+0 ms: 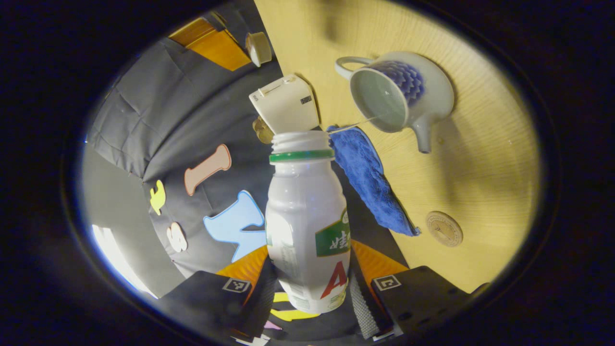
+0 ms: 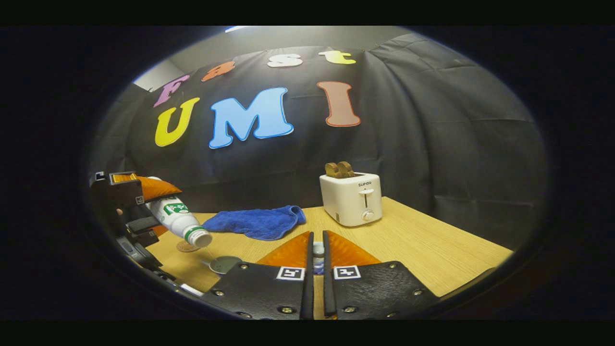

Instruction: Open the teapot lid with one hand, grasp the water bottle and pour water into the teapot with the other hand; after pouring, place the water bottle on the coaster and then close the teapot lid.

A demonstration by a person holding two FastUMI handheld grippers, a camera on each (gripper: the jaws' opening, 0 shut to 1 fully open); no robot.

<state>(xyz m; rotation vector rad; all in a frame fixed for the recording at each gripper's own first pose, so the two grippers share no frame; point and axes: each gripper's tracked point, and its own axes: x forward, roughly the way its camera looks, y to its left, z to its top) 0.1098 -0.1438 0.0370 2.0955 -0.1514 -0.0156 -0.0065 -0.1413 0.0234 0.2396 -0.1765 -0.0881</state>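
My left gripper is shut on a white water bottle with a green neck ring and no cap. The bottle is tipped toward the teapot, a white pot with a blue pattern that stands open on the wooden table. A thin stream of water runs from the bottle's mouth into the pot. In the right gripper view the tilted bottle hangs over the teapot's opening. My right gripper is shut on the small teapot lid, held up away from the pot. The round coaster lies bare near the pot.
A blue cloth lies crumpled between the teapot and the toaster, which has toast in its slots. The wooden table stretches to the right of the toaster. The black cloth wall stands right behind the table.
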